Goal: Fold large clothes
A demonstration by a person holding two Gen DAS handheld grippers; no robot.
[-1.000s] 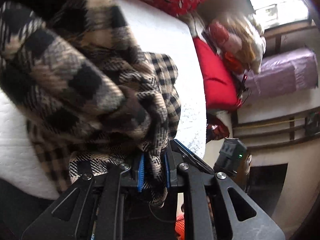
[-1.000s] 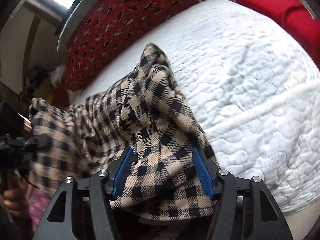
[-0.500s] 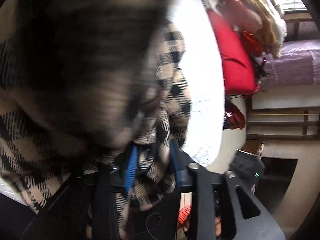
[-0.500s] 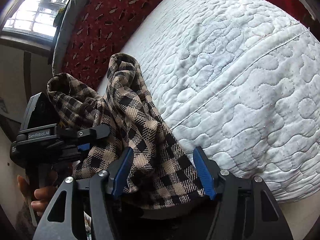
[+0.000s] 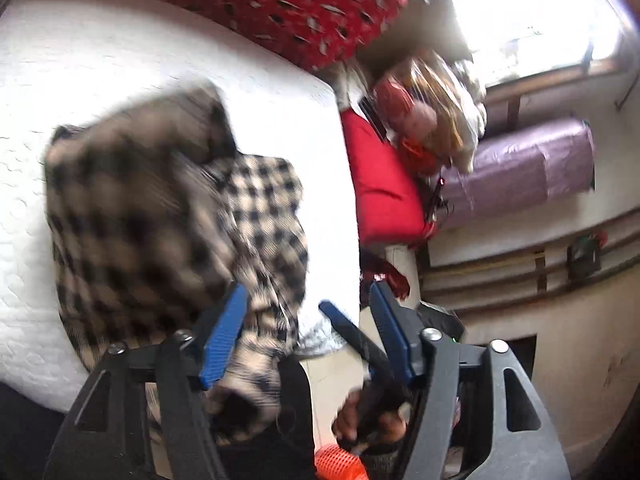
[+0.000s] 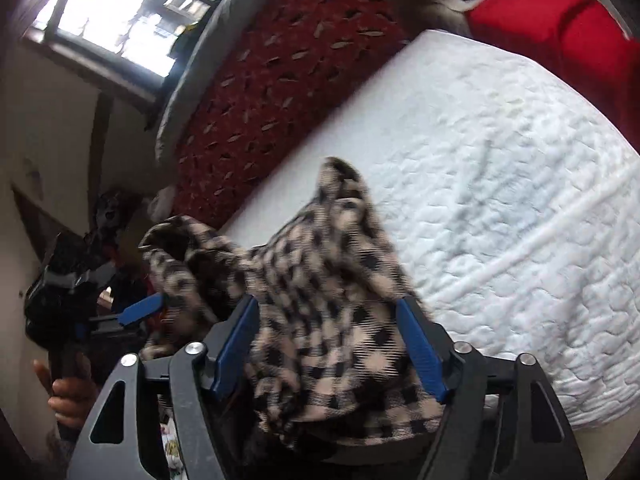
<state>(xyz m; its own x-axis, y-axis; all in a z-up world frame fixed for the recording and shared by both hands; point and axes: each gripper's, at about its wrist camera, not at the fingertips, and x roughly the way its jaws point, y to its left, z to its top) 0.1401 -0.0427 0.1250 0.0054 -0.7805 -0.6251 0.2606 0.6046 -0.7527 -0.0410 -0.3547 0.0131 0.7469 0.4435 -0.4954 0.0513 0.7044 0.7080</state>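
Both grippers wide-jawed: left gripper [image 5: 308,332] has garment [image 5: 168,216] draped against one pad, unpinched; right gripper [image 6: 328,354] straddles a bunch, apparently unpinched. Garment heaped at bed [image 6: 500,160] edge. Step: regrasp. Next: find corners, spread flat. Only right view shows garment bridging both grippers.

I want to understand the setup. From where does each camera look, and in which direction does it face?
Left wrist: sits on the left gripper, faces across the white quilted mattress at the checked garment; its open fingers show.
Right wrist: sits on the right gripper, faces the mattress and red patterned cushion; fingers spread around the garment.
Shared: garment, mattress, cushion; each view shows the other gripper.
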